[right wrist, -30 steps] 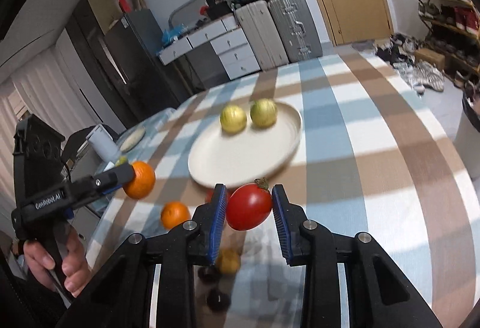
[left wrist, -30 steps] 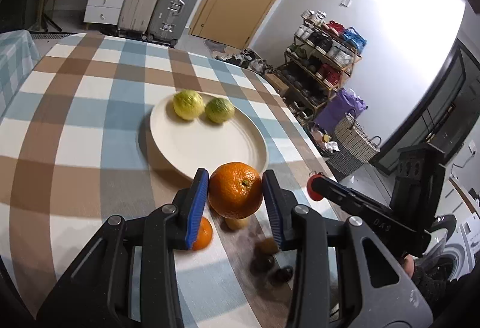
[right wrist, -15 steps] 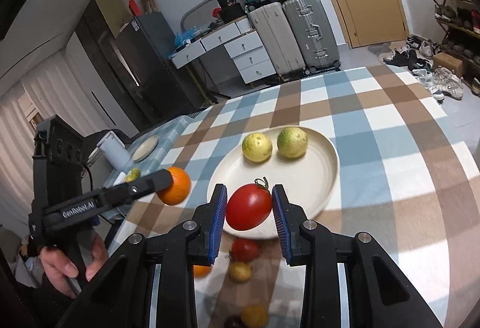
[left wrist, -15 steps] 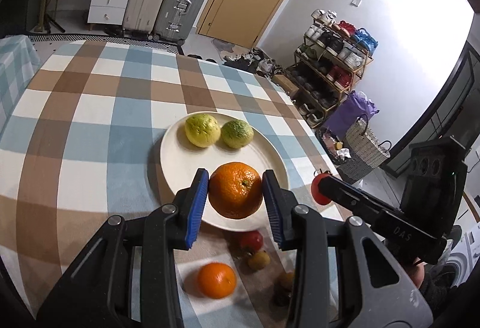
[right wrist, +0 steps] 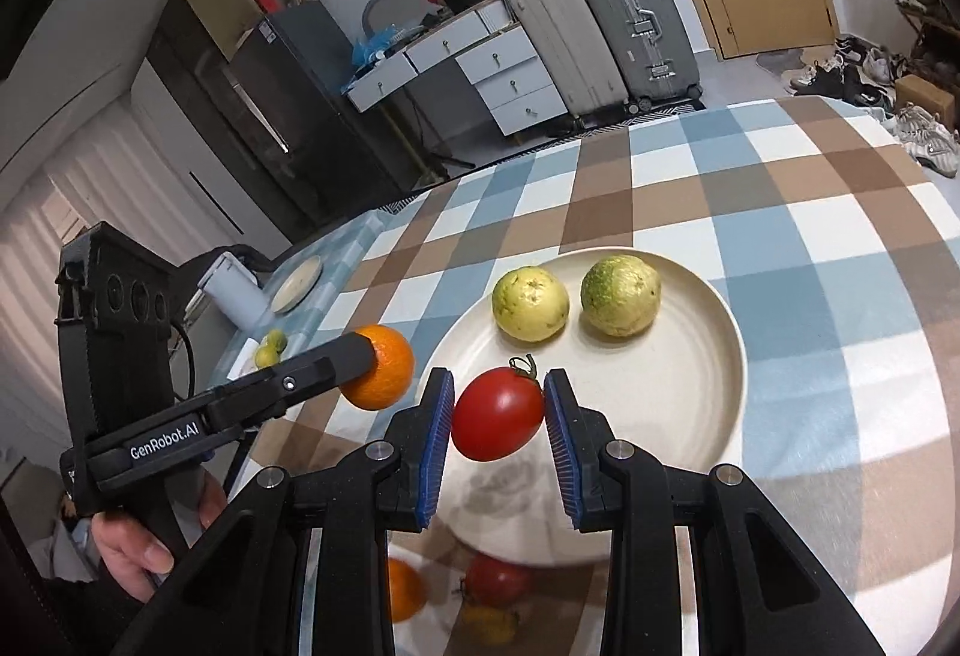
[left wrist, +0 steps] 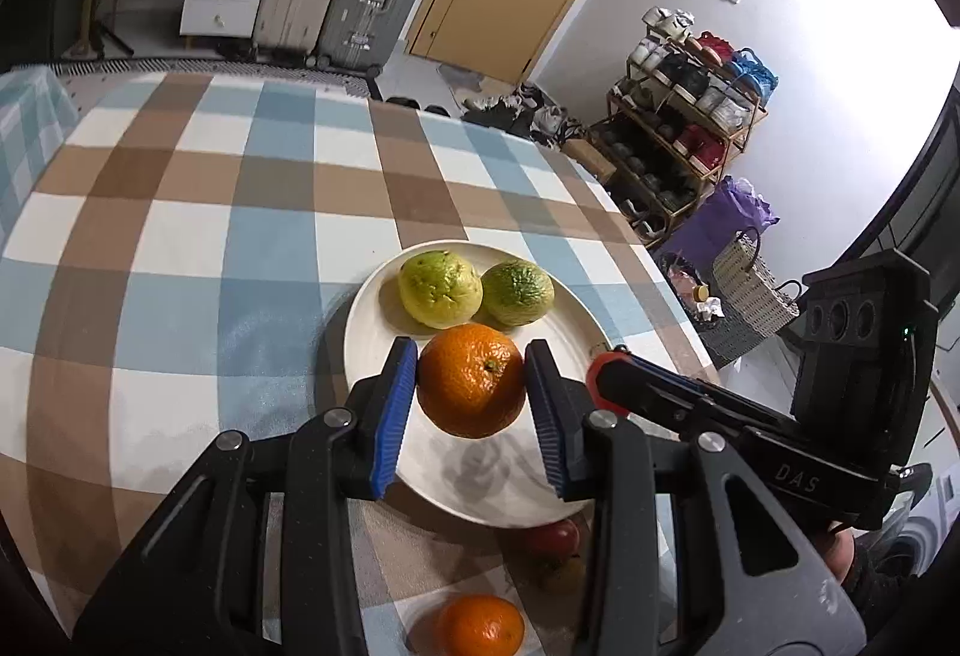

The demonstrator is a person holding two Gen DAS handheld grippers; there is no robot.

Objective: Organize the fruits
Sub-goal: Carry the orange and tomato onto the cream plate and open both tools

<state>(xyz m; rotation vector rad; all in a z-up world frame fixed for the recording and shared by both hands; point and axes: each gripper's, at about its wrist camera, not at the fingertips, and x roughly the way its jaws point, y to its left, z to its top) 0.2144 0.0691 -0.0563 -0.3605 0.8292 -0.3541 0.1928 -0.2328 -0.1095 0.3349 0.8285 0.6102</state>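
The left tool (left wrist: 471, 404) is clamped on an orange (left wrist: 471, 380), held above the near half of the cream plate (left wrist: 576, 314); the right tool (right wrist: 497, 425) is clamped on a red tomato (right wrist: 497, 415), also hanging over the plate's near side. Just ahead of both tools, two yellow-green fruits (right wrist: 530, 302) sit side by side at the plate's far edge. Below and behind the tools, off the plate on the checked bench (left wrist: 180, 248), lie a second orange (left wrist: 482, 629), another tomato (left wrist: 555, 536) and a smaller yellowish fruit I can't identify.

My worry is crowding: both tools are converging on the same open patch, and the right tool's finger already reaches close beside the left one. Lowering together could knock fingers or pin one fruit against the other. Round fruit released from any height may also roll, nudging the green pair or slipping over the shallow rim back onto the bench
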